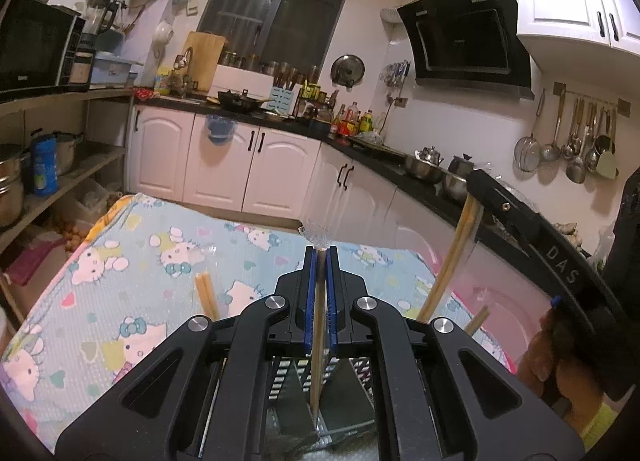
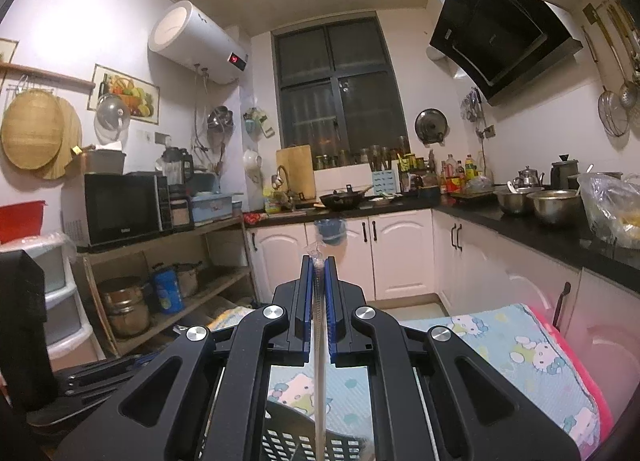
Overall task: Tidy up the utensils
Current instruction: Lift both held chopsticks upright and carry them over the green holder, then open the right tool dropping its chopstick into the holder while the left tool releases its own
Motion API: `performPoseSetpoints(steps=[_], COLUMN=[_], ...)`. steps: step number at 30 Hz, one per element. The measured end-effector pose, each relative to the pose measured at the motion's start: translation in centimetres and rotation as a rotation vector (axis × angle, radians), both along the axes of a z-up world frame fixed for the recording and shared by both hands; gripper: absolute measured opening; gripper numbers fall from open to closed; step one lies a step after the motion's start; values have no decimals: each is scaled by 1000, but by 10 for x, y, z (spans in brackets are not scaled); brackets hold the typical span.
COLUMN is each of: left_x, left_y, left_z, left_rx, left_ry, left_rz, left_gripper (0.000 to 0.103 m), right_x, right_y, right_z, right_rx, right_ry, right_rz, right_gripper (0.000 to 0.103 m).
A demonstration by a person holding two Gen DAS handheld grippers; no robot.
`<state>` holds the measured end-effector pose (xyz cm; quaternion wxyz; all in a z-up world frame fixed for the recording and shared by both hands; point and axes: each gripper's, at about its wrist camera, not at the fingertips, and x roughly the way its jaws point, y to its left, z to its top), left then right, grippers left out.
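My left gripper point(image 1: 320, 251) is shut on a chopstick in a clear wrapper point(image 1: 318, 341) that hangs down into a black slotted utensil basket point(image 1: 288, 377) below the jaws. My right gripper point(image 2: 319, 261) is shut on another wrapped chopstick point(image 2: 318, 361), held upright over the same basket point(image 2: 288, 439). In the left wrist view the right gripper point(image 1: 476, 201) shows at right with its chopstick point(image 1: 448, 261) slanting down. A loose pair of chopsticks point(image 1: 207, 297) lies on the Hello Kitty tablecloth point(image 1: 132, 269).
White cabinets under a black counter point(image 1: 400, 169) with steel bowls point(image 2: 554, 205) run along the right. Open shelves with pots and a microwave point(image 2: 120, 207) stand to the left. A pink edge point(image 2: 576, 373) borders the table at right. A plastic bag point(image 2: 612, 205) sits on the counter.
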<state>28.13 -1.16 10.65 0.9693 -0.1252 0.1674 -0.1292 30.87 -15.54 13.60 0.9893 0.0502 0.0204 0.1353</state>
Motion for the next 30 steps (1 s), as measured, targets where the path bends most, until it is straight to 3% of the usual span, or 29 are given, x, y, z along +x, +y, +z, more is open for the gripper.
performPoseSetpoints(steps=[17, 30], left_x=[-6, -15], left_y=[0, 7], left_z=[-17, -20], left_rx=[10, -7], left_ry=[70, 111], left_rz=[-5, 5], left_gripper=[1, 1], right_x=[-6, -24], right_y=[-4, -16], right_z=[-24, -27], right_rx=[-30, -30], right_ry=[61, 110], right_rz=[-24, -23], right_gripper=[7, 25])
